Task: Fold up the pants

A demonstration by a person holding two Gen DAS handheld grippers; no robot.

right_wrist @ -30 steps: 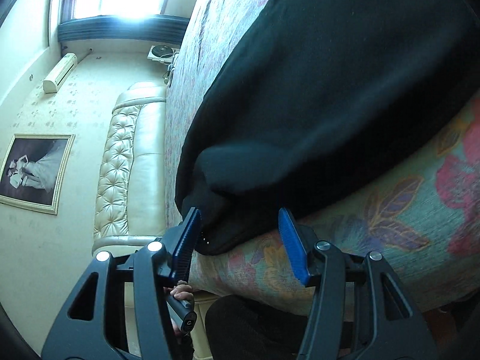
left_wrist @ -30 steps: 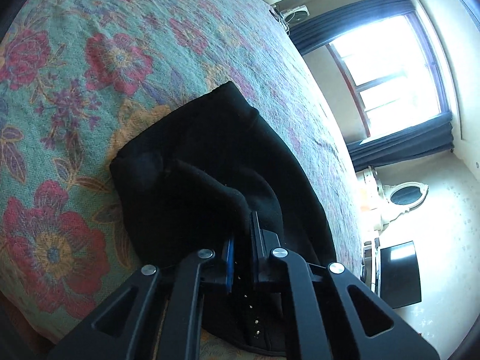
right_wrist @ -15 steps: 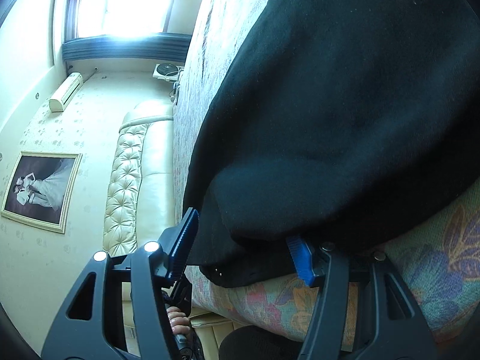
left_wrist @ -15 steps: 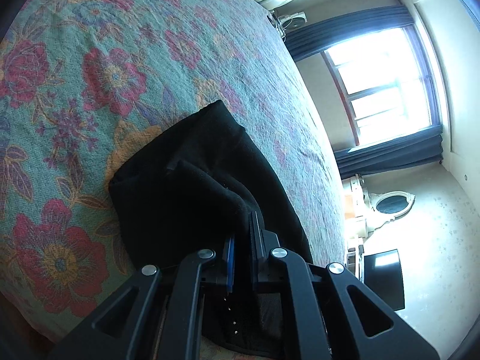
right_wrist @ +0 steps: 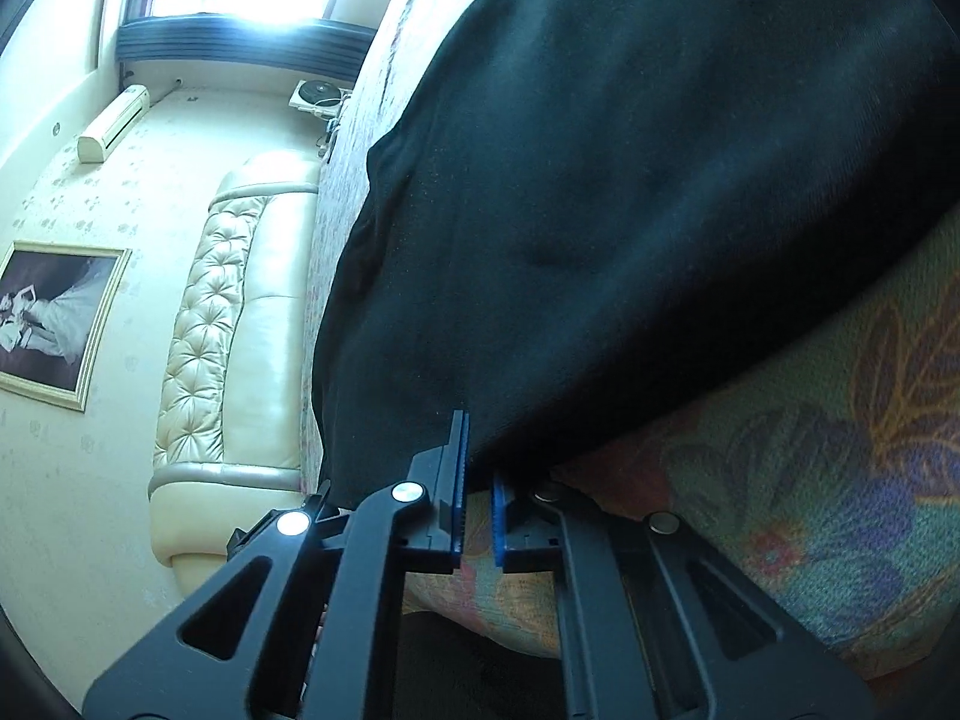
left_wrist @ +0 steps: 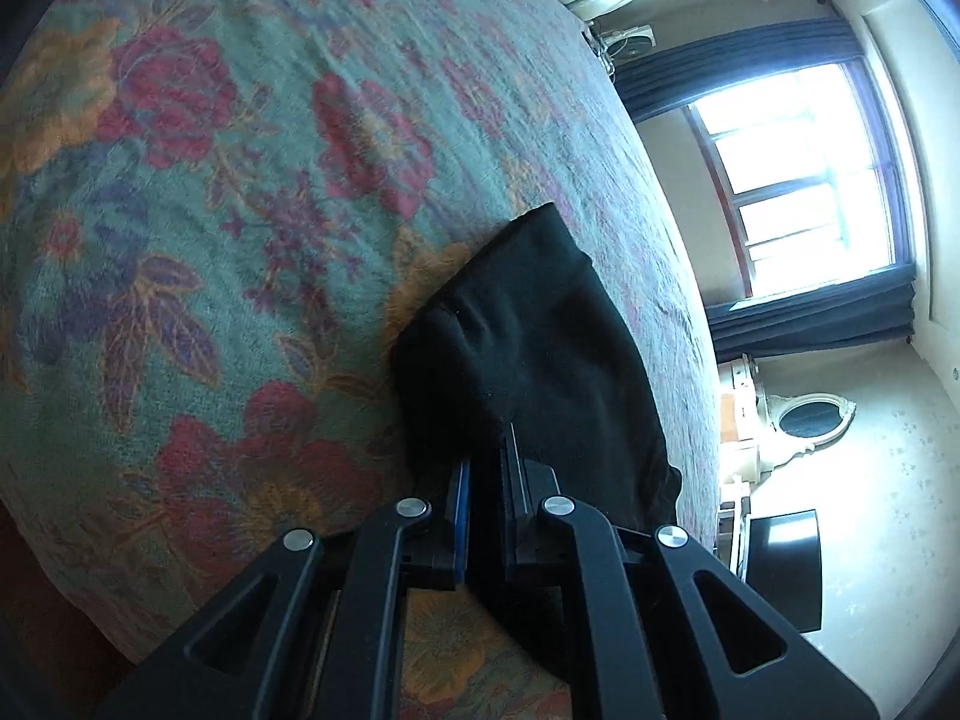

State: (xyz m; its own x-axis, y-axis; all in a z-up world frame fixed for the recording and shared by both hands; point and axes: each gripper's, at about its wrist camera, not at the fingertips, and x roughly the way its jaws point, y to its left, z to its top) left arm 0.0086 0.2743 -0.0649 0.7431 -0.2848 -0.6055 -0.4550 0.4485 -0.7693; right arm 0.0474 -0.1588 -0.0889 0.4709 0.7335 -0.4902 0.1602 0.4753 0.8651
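Black pants lie bunched on a floral bedspread near the bed's front edge. My left gripper is shut on the near edge of the pants, with cloth pinched between its blue-padded fingers. In the right wrist view the pants fill most of the frame. My right gripper is shut on their lower edge, just above the bedspread. The cloth hides the fingertips of both grippers.
A cream tufted headboard stands at the bed's far end. A bright window with dark curtains, an oval mirror and a dark screen are beyond the bed. A framed picture hangs on the wall.
My right gripper went from open around the pants' edge to shut on it. My left gripper stayed shut on the cloth and drew back, so the pants look smaller and more gathered.
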